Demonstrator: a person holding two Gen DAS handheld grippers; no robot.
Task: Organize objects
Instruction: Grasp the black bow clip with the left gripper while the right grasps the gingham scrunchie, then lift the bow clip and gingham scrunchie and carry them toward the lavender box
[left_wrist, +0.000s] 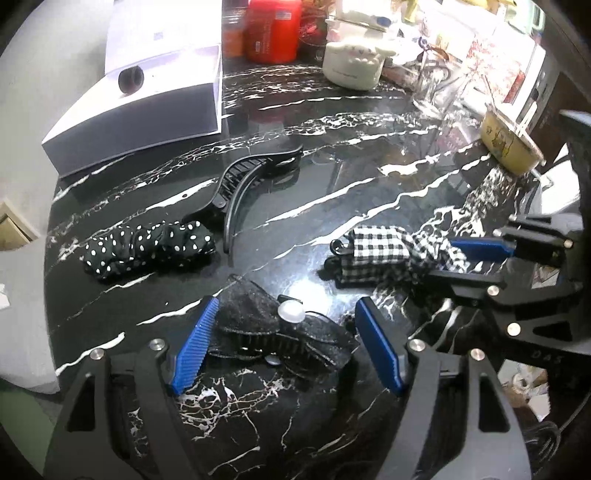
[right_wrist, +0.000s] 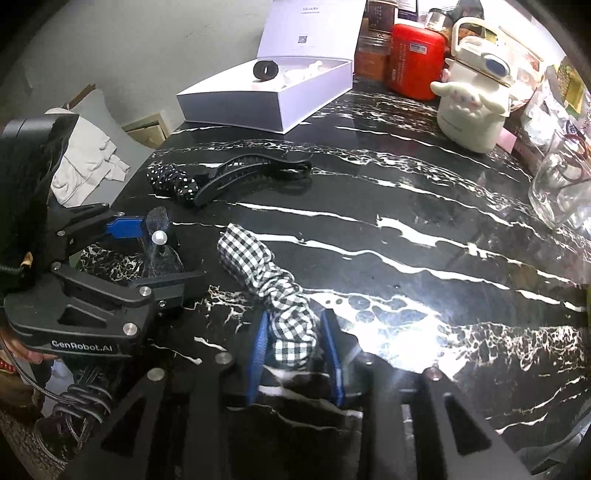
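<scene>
two grippers work the marble table (left_wrist: 332, 192): left gripper (left_wrist: 284, 350) spread wide around the black pearl bow clip (left_wrist: 280, 328), which may skid when squeezed; right gripper (right_wrist: 295, 354) pinches the gingham scrunchie (right_wrist: 269, 280), whose loose fabric could slip.

Scrunchie (left_wrist: 147, 249) beside clip (left_wrist: 251, 181), perhaps touching.

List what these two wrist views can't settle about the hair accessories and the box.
- White box contents: both views too shallow; only a black ring and pale blurred shapes show.
- Checked scrunchie, right wrist view: near end hidden between the right gripper fingers, so contact is unclear.
- Pearl bow clip, left wrist view: underside clasp hidden by fabric.
- Polka-dot scrunchie, right wrist view: partly behind the black claw clip.
</scene>
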